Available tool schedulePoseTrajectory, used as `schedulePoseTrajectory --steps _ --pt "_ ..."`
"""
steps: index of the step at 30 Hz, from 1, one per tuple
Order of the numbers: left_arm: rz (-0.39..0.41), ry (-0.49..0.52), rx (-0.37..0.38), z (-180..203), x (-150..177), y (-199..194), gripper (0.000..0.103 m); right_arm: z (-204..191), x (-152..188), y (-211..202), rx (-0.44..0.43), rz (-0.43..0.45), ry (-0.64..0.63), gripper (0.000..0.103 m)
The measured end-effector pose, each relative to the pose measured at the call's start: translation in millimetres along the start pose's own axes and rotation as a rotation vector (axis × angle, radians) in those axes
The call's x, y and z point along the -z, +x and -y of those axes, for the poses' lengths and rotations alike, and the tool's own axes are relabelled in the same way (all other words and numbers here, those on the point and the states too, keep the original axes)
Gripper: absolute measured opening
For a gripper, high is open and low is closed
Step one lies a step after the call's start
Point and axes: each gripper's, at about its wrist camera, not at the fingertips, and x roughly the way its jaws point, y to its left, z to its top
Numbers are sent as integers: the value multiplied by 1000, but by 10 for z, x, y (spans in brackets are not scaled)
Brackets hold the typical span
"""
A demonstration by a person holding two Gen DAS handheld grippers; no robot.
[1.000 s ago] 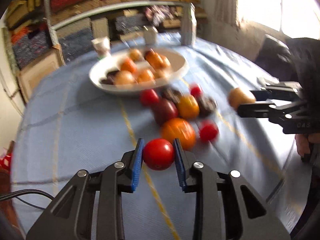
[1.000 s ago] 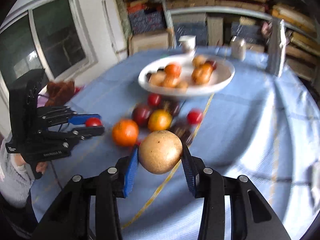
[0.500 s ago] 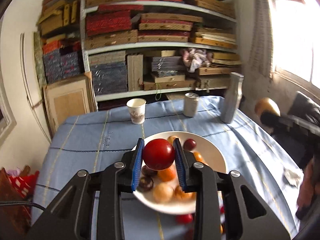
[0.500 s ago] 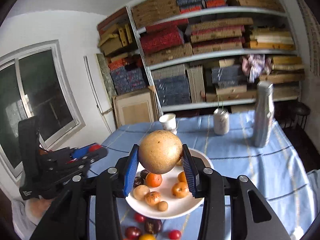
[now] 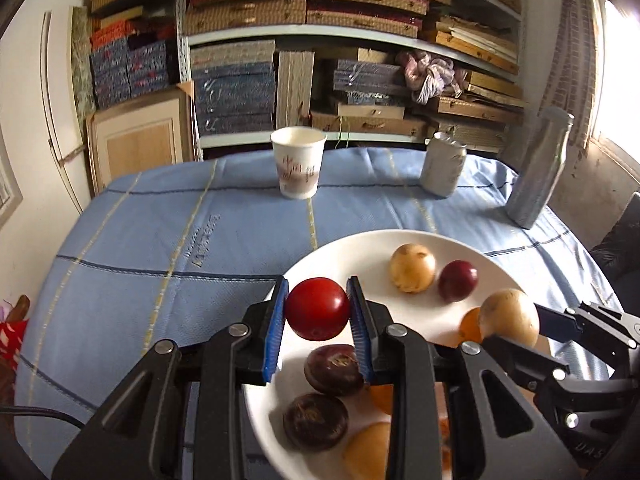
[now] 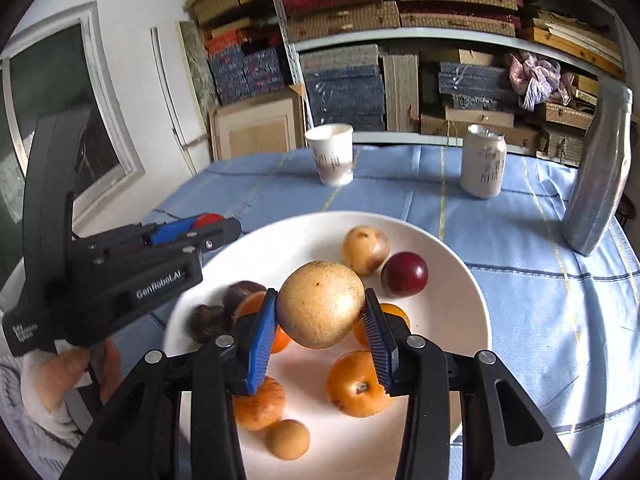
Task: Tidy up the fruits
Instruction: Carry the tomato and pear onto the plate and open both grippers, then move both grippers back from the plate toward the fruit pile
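The red tomato (image 5: 317, 309) sits clamped between the blue pads of my left gripper (image 5: 318, 322), held above the near-left edge of the white plate (image 5: 360, 246). My right gripper (image 6: 322, 324) is closed on a tan pear (image 6: 321, 304), over the middle of the same plate. Both grips are snug, with neither fruit touching anything below. To set them down well, I'd lower each one until it almost rests on bare plate, then ease the jaws apart. I judge the tomato needs to go a little further in, clear of the two dark plums (image 5: 334, 369) under it, or it may roll off the rim. The pear hangs over oranges (image 6: 357, 384); the open patch beside them looks safer. Cup (image 5: 298, 162) and can (image 5: 443, 169) stand well apart.
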Motion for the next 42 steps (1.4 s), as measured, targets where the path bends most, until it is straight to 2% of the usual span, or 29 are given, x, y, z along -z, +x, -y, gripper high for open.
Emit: schedulePoseTrajectory --steps 3,6,7,9,11,17,22,24,26,30,35,39,42 --pt "-33 -19 25 -60 72 147 29 0 39 127 12 -38 -11 43" --pt "-44 -27 17 -105 113 212 30 -43 66 166 8 -51 -22 44" --pt "-46 -32 20 -116 117 215 31 -46 72 160 9 -46 -23 48" --pt "-31 -43 20 -140 120 191 52 -62 69 103 17 -18 -25 56" --pt "-17 -30 9 -116 118 145 60 -54 48 56 22 -3 -25 61" --pt "-1 -5 -5 -62 113 72 64 -13 -24 -66 15 36 -13 63" --pt "24 -10 -18 -78 109 -18 76 -19 -33 -103 11 48 -13 67" --pt "32 -16 -18 -83 105 -55 85 -23 -32 -111 9 47 -13 67" --pt "40 -26 -12 -91 108 -88 89 -27 -34 -121 8 50 -12 67" --pt "41 -52 17 -111 114 -151 94 -47 -46 -186 5 66 -8 72" --pt "42 -102 29 -180 126 -270 96 -64 -63 -263 0 80 4 90" --pt "39 -153 48 -269 133 -382 97 -108 -53 -384 0 83 12 94" --pt "41 -156 29 -280 149 -469 98 -147 16 -516 10 85 7 98"
